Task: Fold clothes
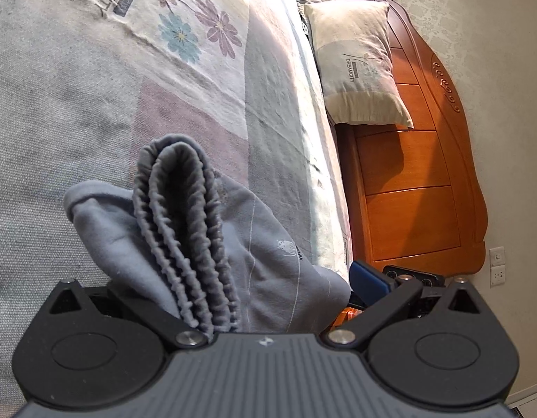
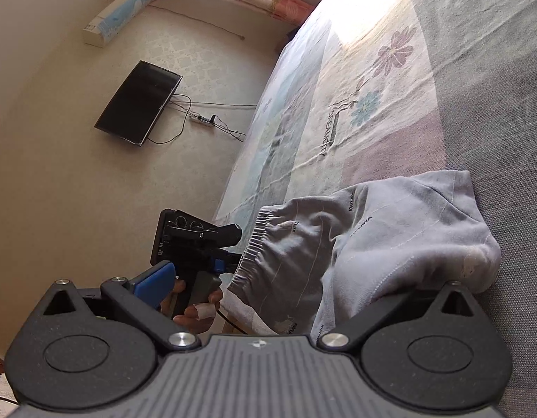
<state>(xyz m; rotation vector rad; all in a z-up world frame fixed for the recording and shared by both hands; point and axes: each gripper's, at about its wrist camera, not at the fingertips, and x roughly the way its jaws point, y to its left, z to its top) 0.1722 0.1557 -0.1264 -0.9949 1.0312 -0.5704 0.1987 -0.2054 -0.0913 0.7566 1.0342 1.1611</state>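
Grey trousers (image 2: 390, 240) on bed (image 2: 495, 87): waistband (image 1: 185, 237) pinched in left gripper (image 2: 230, 261); right gripper's (image 2: 258, 313) closure cannot be told.

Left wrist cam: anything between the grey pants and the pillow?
Only bedspread, flowers and print, then its sunlit edge. No other item lies between the pants and the pillow in the left wrist view.

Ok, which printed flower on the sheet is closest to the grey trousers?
The blue flower; the purple flower lies beyond it, farther from the trousers.
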